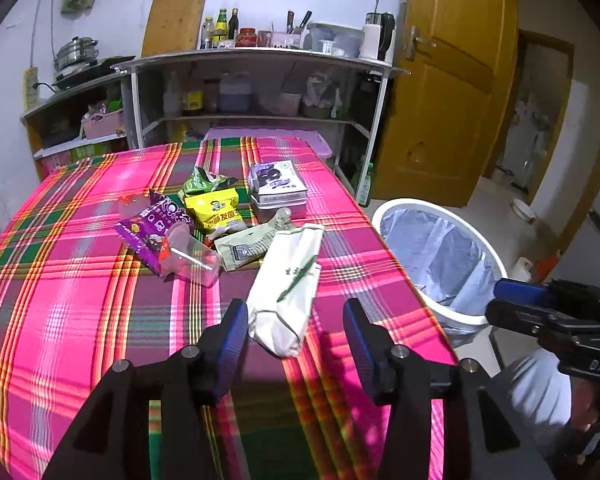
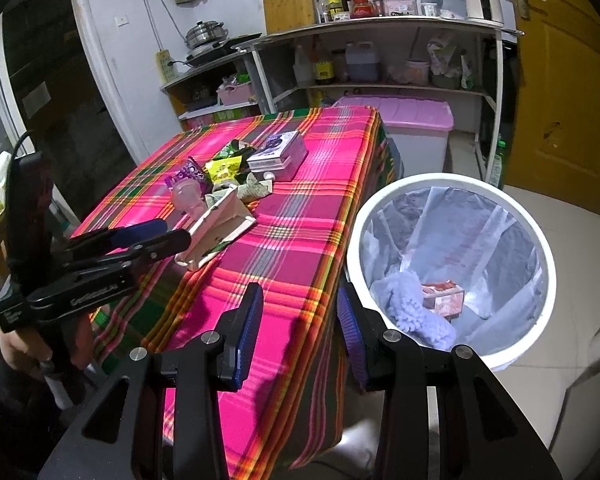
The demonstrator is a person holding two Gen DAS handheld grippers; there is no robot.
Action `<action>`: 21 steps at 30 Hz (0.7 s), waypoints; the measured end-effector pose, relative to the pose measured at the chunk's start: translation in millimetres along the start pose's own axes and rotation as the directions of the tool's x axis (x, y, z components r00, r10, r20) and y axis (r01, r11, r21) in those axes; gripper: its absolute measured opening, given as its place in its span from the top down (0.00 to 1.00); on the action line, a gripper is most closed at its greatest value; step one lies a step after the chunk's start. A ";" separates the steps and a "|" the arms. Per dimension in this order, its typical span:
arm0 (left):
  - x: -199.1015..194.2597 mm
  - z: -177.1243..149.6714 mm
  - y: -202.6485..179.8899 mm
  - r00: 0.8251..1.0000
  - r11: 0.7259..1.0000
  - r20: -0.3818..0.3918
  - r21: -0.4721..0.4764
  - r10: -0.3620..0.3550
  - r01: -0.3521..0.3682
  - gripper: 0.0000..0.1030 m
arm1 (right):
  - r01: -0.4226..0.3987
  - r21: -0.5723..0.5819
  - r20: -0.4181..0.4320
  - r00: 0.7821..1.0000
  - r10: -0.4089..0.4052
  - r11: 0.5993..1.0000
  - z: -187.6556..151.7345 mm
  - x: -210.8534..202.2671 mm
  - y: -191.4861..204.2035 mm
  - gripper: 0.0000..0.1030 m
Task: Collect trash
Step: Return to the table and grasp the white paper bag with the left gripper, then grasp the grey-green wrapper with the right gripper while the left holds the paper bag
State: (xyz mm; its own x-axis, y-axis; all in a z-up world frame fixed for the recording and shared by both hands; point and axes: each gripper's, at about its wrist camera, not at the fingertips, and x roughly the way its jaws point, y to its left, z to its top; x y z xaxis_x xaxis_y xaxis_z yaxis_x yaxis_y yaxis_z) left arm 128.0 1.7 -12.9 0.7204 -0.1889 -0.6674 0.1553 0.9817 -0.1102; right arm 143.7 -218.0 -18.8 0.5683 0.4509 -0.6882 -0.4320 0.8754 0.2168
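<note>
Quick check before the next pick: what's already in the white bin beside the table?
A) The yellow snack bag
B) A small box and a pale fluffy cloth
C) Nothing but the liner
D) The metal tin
B: the right wrist view looks into the white bin and shows a small box beside a pale fluffy cloth on the liner.

Left claw (image 1: 296, 336) open around white packet (image 1: 286, 288)
</note>
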 end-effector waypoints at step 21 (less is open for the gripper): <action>48.4 1.2 14.6 0.996 0.998 -0.089 -0.065 -0.012 0.006 0.63 | -0.026 -0.046 -0.027 0.999 0.024 0.999 26.3 38.5 0.1 0.61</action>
State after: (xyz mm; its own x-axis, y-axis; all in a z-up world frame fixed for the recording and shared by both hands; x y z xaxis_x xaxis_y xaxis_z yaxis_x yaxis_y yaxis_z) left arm 165.9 6.9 -46.0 0.6558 -0.1974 -0.7287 0.1155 0.9801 -0.1615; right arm 183.9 -195.9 -27.1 0.5383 0.4673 -0.7014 -0.4784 0.8546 0.2022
